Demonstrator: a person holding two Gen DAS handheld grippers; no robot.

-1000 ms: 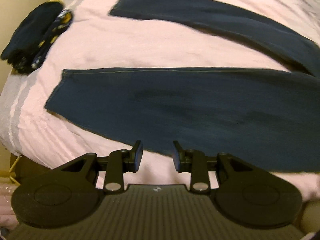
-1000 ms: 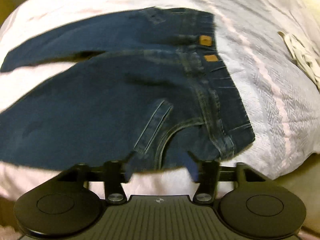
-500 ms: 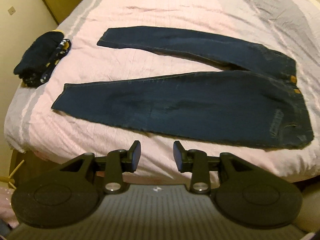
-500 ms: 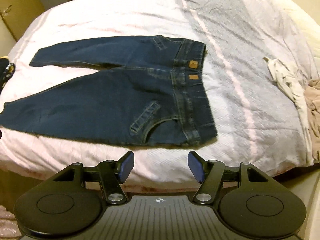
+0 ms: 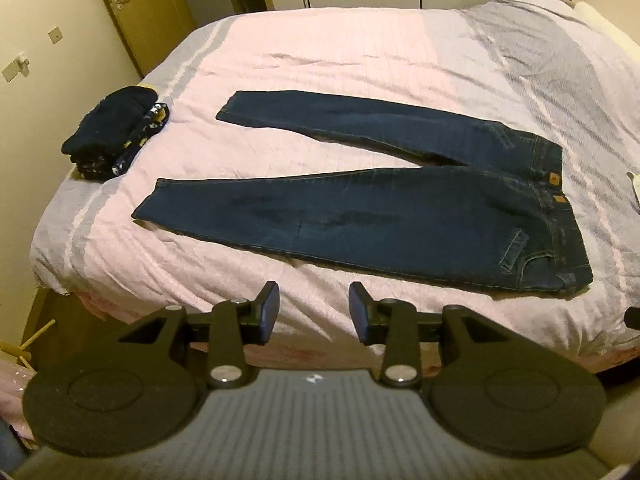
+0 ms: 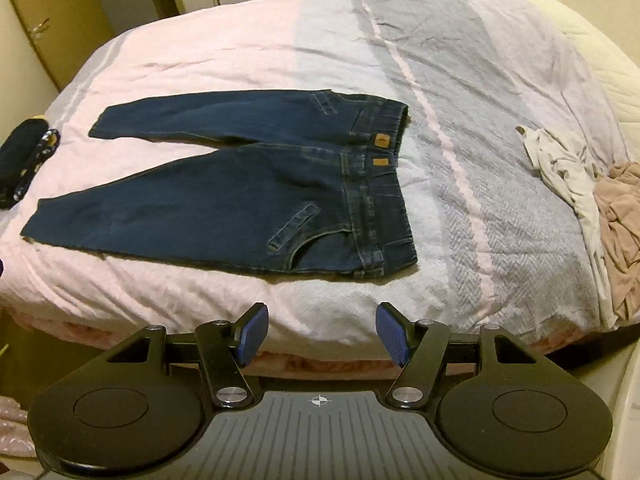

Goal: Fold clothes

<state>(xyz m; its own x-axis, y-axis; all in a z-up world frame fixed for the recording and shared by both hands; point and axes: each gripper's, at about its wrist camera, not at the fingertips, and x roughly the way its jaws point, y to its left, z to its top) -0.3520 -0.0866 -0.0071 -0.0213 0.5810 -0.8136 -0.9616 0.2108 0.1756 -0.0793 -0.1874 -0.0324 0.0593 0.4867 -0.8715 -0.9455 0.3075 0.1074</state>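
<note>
A pair of dark blue jeans [image 5: 392, 208] lies flat on the bed, legs spread to the left and waistband to the right; it also shows in the right wrist view [image 6: 248, 192]. My left gripper [image 5: 314, 310] is open and empty, held back off the bed's near edge, in front of the near leg. My right gripper [image 6: 320, 334] is open and empty, also back off the near edge, in front of the waist end.
The bed [image 5: 360, 60] has a pink and grey cover. A folded dark stack [image 5: 114, 138] sits at its left corner. A white garment [image 6: 560, 168] and a beige one [image 6: 624, 224] lie crumpled at the right. A door [image 5: 136, 12] is at the far left.
Both grippers have pulled back and up from the jeans, so the whole bed has come into view. Both stay open and the jeans lie as before.
</note>
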